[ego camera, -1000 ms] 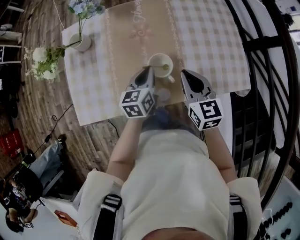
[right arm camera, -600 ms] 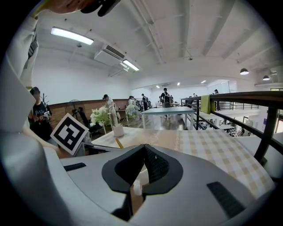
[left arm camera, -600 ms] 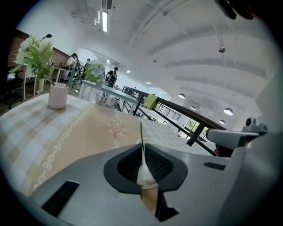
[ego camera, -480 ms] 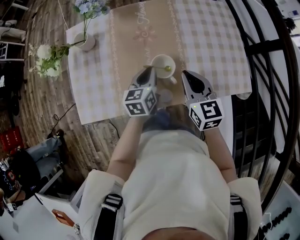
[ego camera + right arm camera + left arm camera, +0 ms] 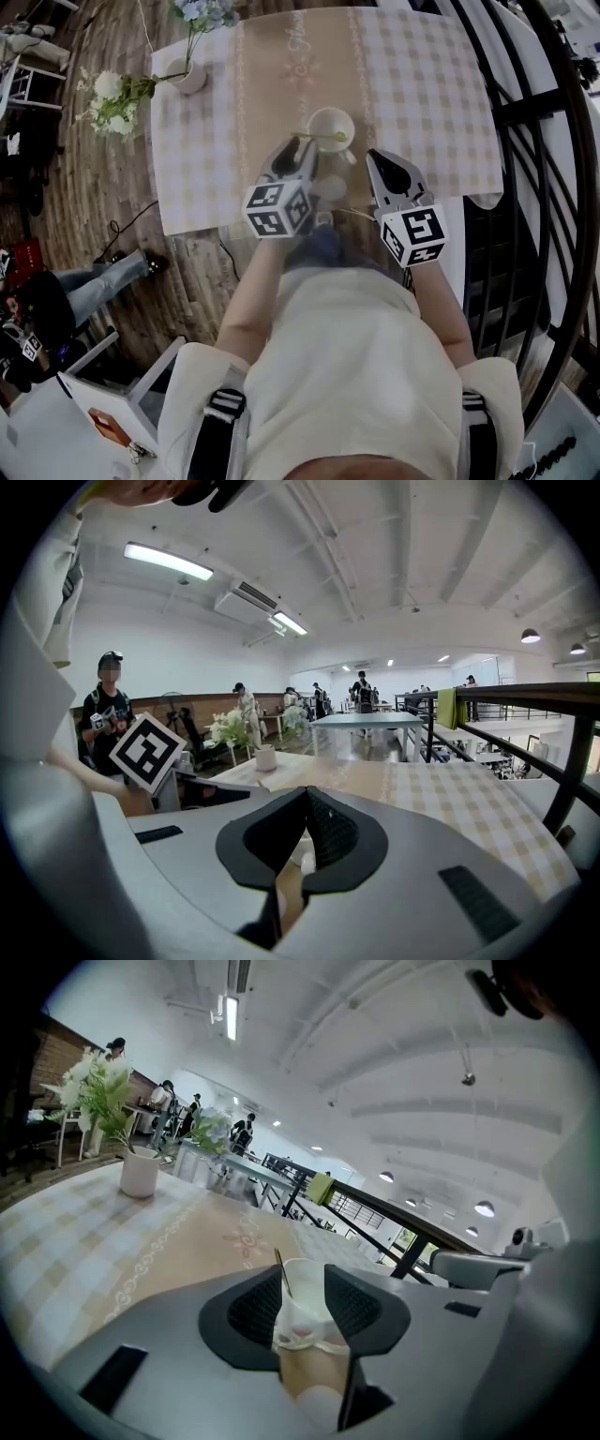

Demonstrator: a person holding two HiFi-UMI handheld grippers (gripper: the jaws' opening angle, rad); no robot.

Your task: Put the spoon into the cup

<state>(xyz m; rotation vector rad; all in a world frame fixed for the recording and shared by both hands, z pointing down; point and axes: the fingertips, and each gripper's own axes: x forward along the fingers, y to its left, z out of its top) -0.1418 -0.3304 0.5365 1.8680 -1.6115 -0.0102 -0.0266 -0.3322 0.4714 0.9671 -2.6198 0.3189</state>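
A white cup (image 5: 330, 128) stands on the tan runner near the table's front edge, with the spoon (image 5: 319, 138) leaning in it, handle toward the left. My left gripper (image 5: 301, 150) sits just in front and left of the cup. In the left gripper view the left gripper (image 5: 303, 1275) has just been opening; the cup (image 5: 305, 1305) and spoon handle (image 5: 280, 1269) show in the gap, nothing pressed. My right gripper (image 5: 377, 161) hovers right of the cup. In the right gripper view the right gripper (image 5: 305, 796) is shut on nothing, and it hides most of the cup (image 5: 301, 853).
A white vase with flowers (image 5: 191, 77) stands at the table's far left corner. A small pale round object (image 5: 328, 188) lies between the grippers near the front edge. Black railing (image 5: 525, 122) runs along the right. People stand on the floor at left (image 5: 94, 291).
The left gripper's jaws have parted beside the spoon handle, and the spoon rests in the cup. Both hands have stayed about where they were. The head view has shifted slightly.
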